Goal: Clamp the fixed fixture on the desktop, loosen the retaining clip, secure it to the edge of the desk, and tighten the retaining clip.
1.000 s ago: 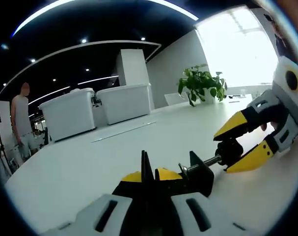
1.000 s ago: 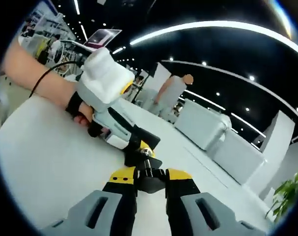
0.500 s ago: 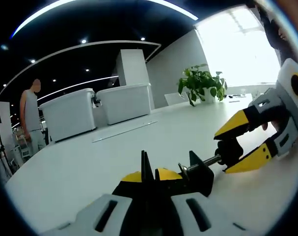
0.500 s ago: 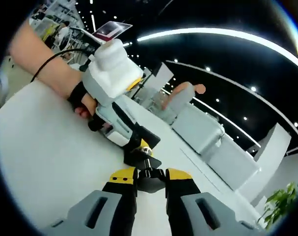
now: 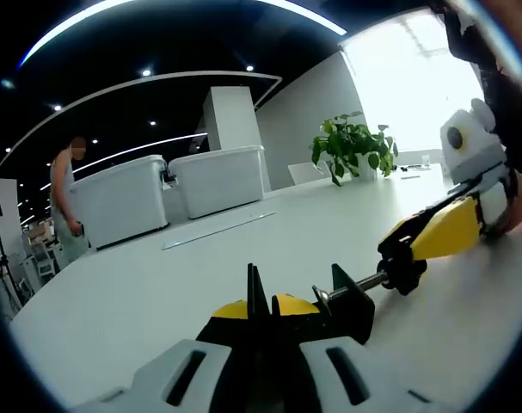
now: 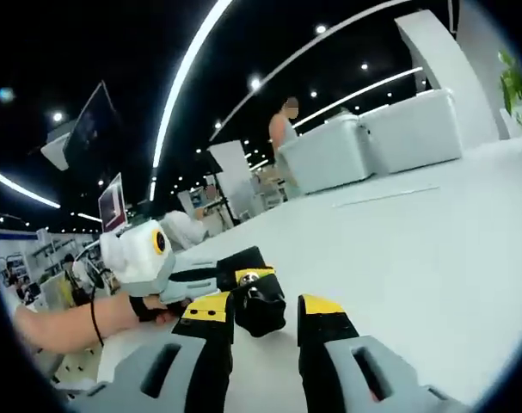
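Left claw point(image 5: 261, 311) gripping clamp point(image 5: 342, 303) body on surface point(image 5: 157, 292); screw axis running right toward knob point(image 5: 404, 267), right claw point(image 5: 432, 237) closing on it, nearer.

potted plant point(image 5: 353, 146) on the far side of the white table point(image 5: 157, 284) | two white bins point(image 5: 168, 194) left of plant | person point(image 5: 69, 202) standing left of bins

No readable text, labels or numbers
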A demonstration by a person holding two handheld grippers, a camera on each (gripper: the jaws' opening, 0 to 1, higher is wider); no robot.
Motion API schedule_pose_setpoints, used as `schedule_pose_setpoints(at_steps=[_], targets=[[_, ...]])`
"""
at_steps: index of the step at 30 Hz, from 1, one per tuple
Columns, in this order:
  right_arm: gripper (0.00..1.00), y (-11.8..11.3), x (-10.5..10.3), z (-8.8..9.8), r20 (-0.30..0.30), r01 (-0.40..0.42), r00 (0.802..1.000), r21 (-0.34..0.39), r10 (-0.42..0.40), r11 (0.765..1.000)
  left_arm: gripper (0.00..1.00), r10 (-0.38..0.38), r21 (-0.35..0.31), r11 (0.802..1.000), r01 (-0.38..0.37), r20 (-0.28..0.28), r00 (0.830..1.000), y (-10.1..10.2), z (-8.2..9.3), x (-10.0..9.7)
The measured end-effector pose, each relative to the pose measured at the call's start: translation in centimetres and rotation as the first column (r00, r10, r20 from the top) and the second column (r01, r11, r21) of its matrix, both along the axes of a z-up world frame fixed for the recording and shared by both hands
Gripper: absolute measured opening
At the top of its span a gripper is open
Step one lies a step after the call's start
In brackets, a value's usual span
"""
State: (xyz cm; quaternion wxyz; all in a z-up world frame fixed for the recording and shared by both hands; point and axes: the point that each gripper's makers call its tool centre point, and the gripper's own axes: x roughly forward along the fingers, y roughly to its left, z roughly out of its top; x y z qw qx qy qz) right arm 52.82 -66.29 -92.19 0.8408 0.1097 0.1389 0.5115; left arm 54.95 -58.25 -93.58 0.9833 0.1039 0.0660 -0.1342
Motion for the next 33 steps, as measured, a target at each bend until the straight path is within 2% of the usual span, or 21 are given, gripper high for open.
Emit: schedule_pose_setpoints(at_steps=[8, 14, 18, 20, 23, 26, 28, 30, 33], targets=[[0.22, 0.6, -0.6, 0.1, -0.026, -0.028, 0.999, 0.021, 0.028, 0.999, 0.07, 0.000, -0.001, 1.000, 0.000, 0.000, 1.000, -0.1, 0.0, 0.0], [0.21, 0.8, -0.6, 0.1, -0.004, -0.033, 0.999, 0.014, 0.033, 0.999, 0.07, -0.001, -0.002, 1.000, 0.001, 0.000, 1.000, -0.1, 0.0, -0.1], [0.21, 0.9, -0.8, 0.2, 0.055, -0.030, 0.998, -0.013, 0.031, 0.999, 0.07, -0.001, -0.001, 1.000, 0.001, 0.000, 1.000, -0.1, 0.0, -0.1], [0.21, 0.9, -0.8, 0.4, 0.122, -0.022, 0.992, -0.042, 0.027, 0.999, 0.07, 0.003, 0.000, 1.000, -0.003, -0.001, 1.000, 0.0, 0.0, -0.1], [0.21, 1.1, -1.3, 0.6, 0.261, -0.002, 0.965, -0.103, 0.029, 0.995, 0.07, 0.009, 0.000, 1.000, -0.009, -0.003, 1.000, 0.0, 0.0, 0.0], [0.21, 1.2, -1.4, 0.7, 0.348, 0.018, 0.937, -0.147, 0.035, 0.989, 0.07, 0.008, 0.002, 1.000, -0.008, -0.001, 1.000, 0.0, 0.0, 0.0], [0.21, 1.3, -1.4, 0.9, 0.423, 0.043, 0.905, -0.188, 0.041, 0.981, 0.07, 0.012, 0.002, 1.000, -0.012, -0.001, 1.000, 0.1, 0.0, 0.0], [0.21, 1.4, -1.5, 0.9, 0.466, 0.068, 0.884, -0.209, 0.038, 0.976, 0.07, 0.015, 0.003, 1.000, -0.015, 0.000, 1.000, 0.1, 0.0, 0.0], [0.21, 1.5, -1.7, 0.9, 0.550, 0.107, 0.833, -0.259, 0.056, 0.960, 0.07, 0.016, 0.006, 1.000, -0.016, 0.004, 1.000, 0.1, 0.1, 0.0]])
